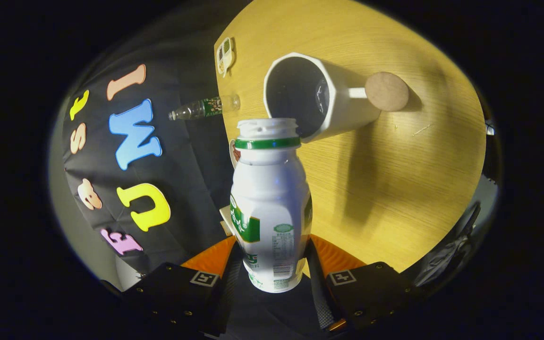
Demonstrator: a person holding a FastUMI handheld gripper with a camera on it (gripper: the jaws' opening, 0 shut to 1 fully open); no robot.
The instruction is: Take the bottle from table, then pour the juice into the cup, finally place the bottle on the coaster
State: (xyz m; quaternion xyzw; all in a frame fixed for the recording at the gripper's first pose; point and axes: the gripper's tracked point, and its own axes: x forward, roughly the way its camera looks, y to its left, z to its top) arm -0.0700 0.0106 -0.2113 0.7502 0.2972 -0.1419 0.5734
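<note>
Starting at the left, we see the dark cloth wall (158, 118) of the booth, and against it a small clear bottle (203, 108) with a green label, its base end touching the edge of the wooden table (395, 189). Just above that, at the table's corner, sits a small white sticker-like object (225, 55); we cannot tell what it is. Moving toward the middle, our gripper (272, 264) is clamped on the white juice bottle (271, 208), both fingers (213, 259) pressing its lower body from either side, so the bottle rises from between them. The bottle has a green band under its threaded neck, a green-and-white label, and its cap is off, the open mouth pointing ahead. Just beyond that mouth stands the white cup (310, 97), its dark inside facing us and its rim very near the bottle's neck, though we cannot tell whether they touch. Further right, just past the cup's handle, lies the round cork-coloured coaster (386, 91) on the table. The cup throws a long shadow across the wood toward the gripper.
</note>
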